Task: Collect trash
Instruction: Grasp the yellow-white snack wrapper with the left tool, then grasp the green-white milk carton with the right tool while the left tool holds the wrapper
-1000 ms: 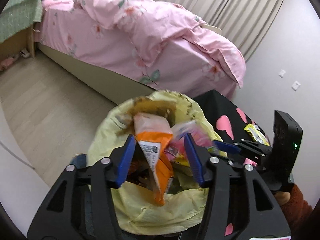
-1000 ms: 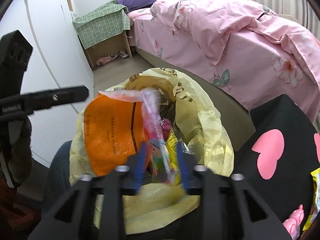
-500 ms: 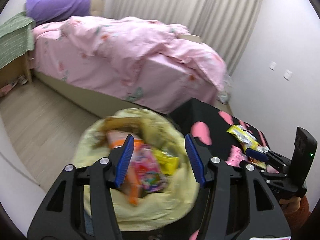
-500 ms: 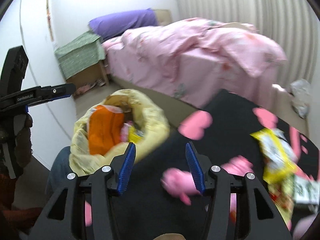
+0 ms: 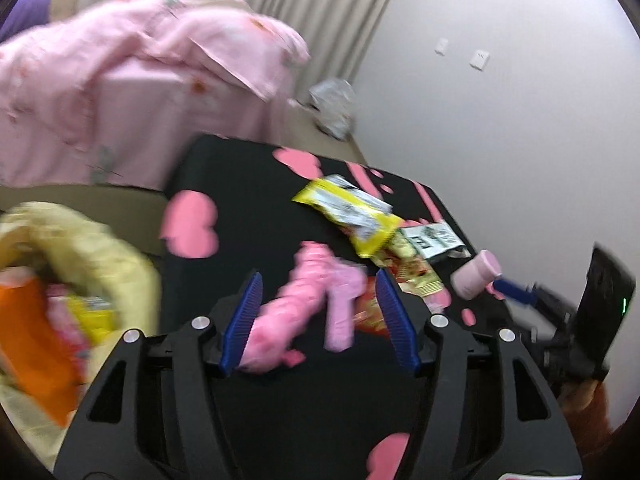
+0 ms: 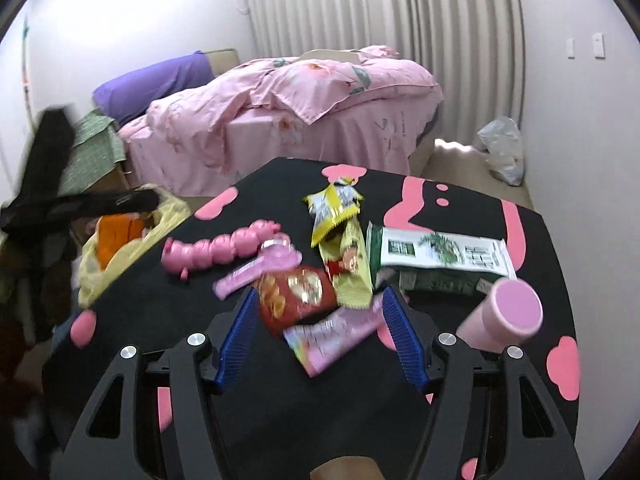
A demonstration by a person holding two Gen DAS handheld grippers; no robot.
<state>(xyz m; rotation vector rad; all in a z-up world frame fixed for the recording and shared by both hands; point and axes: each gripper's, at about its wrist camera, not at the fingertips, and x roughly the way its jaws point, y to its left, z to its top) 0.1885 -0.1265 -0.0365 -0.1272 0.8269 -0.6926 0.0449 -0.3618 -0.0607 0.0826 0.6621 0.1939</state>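
Note:
Several snack wrappers lie on the black table with pink shapes (image 6: pixel 460 400): a yellow wrapper (image 6: pixel 334 208), a red packet (image 6: pixel 296 294), a yellow-green packet (image 6: pixel 352 268), a green-white packet (image 6: pixel 440 258) and a pink wrapper (image 6: pixel 336 334). The yellow trash bag (image 6: pixel 132 246) hangs at the table's left edge, holding an orange wrapper (image 5: pixel 36 340). My right gripper (image 6: pixel 316 328) is open above the red and pink wrappers. My left gripper (image 5: pixel 318 312) is open above a pink caterpillar toy (image 5: pixel 288 304).
A pink cylinder bottle (image 6: pixel 504 316) lies at the table's right. A pink fan toy (image 6: pixel 260 268) lies next to the caterpillar toy (image 6: pixel 220 246). A bed with pink bedding (image 6: pixel 300 108) stands behind the table. A plastic bag (image 6: pixel 502 150) sits on the floor by the wall.
Both grippers swung right from the trash bag to over the table. The right gripper let go of a pink wrapper into the bag and opened. The left stayed open.

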